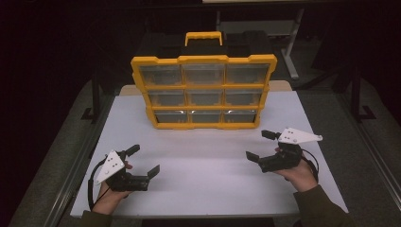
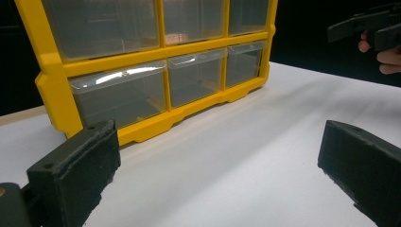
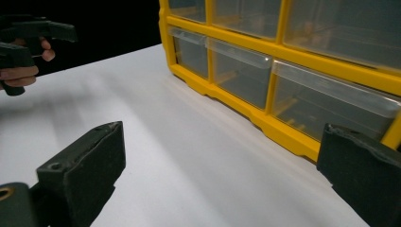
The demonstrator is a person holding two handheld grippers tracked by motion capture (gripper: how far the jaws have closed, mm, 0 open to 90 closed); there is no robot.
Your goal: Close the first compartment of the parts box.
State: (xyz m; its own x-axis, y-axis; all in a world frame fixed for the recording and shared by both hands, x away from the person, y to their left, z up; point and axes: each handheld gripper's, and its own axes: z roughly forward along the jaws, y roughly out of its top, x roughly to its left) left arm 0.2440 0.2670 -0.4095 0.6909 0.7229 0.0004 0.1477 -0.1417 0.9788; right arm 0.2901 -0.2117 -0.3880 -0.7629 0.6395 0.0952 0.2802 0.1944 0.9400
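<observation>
Left gripper (image 1: 144,168) is sitting low at the near-left of the white table (image 1: 208,179), held in the person's left hand (image 1: 109,196), pointing inward toward the table's middle. Jaws are standing wide apart, nothing between them, just bare tabletop showing in the gap in the left gripper view.

Moving to centre: the yellow drawer organizer (image 1: 203,92) is standing upright at the far side of the table, facing the person, black case behind it with a yellow carry handle (image 1: 204,37) on top. Three rows of three clear drawers (image 1: 204,96), all sitting flush in the frame. Contents too dim to tell. Both grippers are well apart from it.

Right gripper (image 1: 260,145) is hovering at the near-right in the person's right hand (image 1: 299,174), grey three-cornered plate (image 1: 299,136) on top, pointing left toward the middle. Jaws are spread wide, gripping nothing; in the right gripper view the organizer's bottom row is lying beyond the jaws on the right side, not touching.
</observation>
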